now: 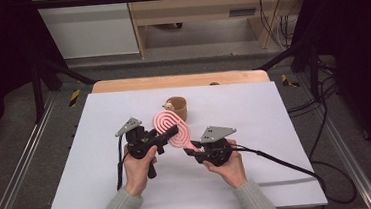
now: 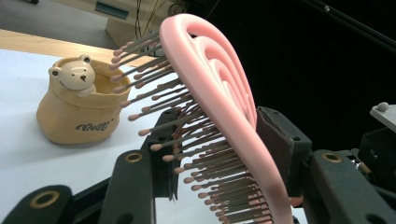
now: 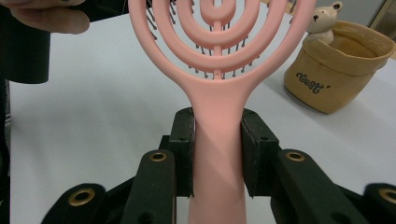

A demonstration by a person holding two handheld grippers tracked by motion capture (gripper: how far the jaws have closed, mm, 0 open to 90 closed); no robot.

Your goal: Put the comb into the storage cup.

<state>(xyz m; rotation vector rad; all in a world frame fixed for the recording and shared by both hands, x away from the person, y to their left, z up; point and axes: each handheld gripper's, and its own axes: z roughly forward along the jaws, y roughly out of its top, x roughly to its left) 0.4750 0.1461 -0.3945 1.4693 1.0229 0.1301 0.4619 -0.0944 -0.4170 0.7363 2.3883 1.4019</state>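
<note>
A pink hairbrush (image 1: 171, 125) with a ringed open head is held above the white table between both grippers. My right gripper (image 1: 191, 151) is shut on its handle (image 3: 219, 140), one pad on each side. My left gripper (image 1: 168, 135) straddles the brush head (image 2: 219, 93). One pad lies against the pink back and the bristles (image 2: 154, 116) reach to the other pad. The head tilts up and away from the right gripper (image 3: 218, 149). In the left gripper view the left gripper (image 2: 219, 154) grips low on the head.
A tan fabric pot with a small bear figure (image 1: 177, 107) stands just behind the brush, near the table's far middle. It also appears in the left gripper view (image 2: 79, 112) and the right gripper view (image 3: 336, 74). White sheet (image 1: 104, 181) covers the table; cables trail off to the right.
</note>
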